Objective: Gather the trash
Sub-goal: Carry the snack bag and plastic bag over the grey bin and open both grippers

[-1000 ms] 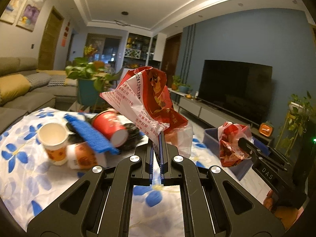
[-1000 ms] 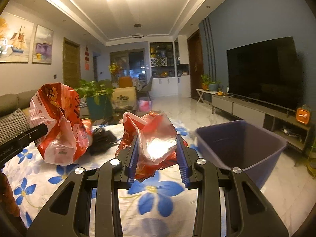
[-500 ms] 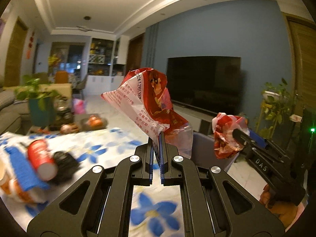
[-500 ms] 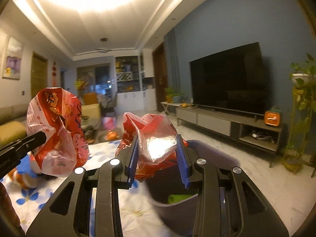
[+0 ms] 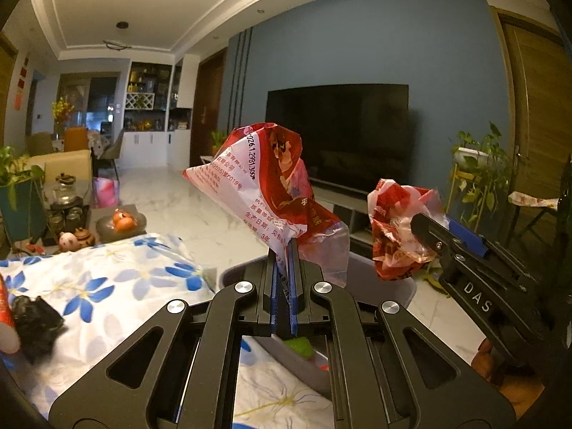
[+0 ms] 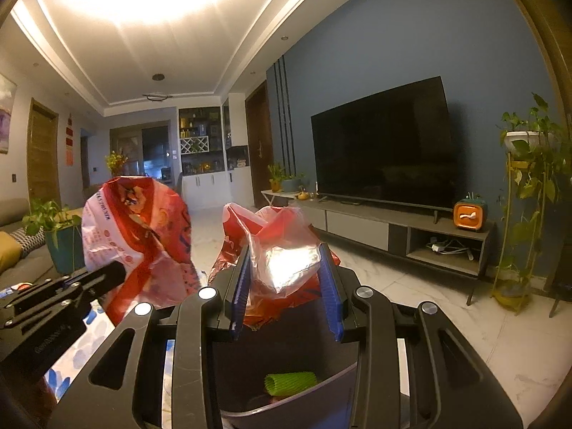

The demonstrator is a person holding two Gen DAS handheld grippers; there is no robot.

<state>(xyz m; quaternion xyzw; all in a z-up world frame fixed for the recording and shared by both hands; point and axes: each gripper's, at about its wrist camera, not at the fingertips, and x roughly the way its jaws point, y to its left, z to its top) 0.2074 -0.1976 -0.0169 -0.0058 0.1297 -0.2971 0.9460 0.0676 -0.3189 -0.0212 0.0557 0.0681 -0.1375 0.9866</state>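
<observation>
My left gripper (image 5: 284, 250) is shut on a red and white printed snack bag (image 5: 264, 182), which stands up above the jaws. My right gripper (image 6: 284, 250) is shut on a crumpled red and clear wrapper (image 6: 282, 246); the left wrist view shows that wrapper (image 5: 398, 232) at the right. Both hang over a grey bin (image 6: 286, 368) that stands beside the table, with a green corrugated piece (image 6: 290, 382) lying inside. In the right wrist view the left gripper's snack bag (image 6: 136, 239) is at the left.
A floral tablecloth (image 5: 118, 279) covers the table at the left, with black trash (image 5: 35, 321) and a red cup's edge (image 5: 7, 318) on it. A TV (image 6: 384, 150) on a low cabinet (image 6: 393, 228), a plant stand (image 6: 525, 196) and marble floor lie beyond.
Both grippers swung right with their wrappers, away from the table's cups and trash. The bin now lies directly beneath them. Neither grip has changed.
</observation>
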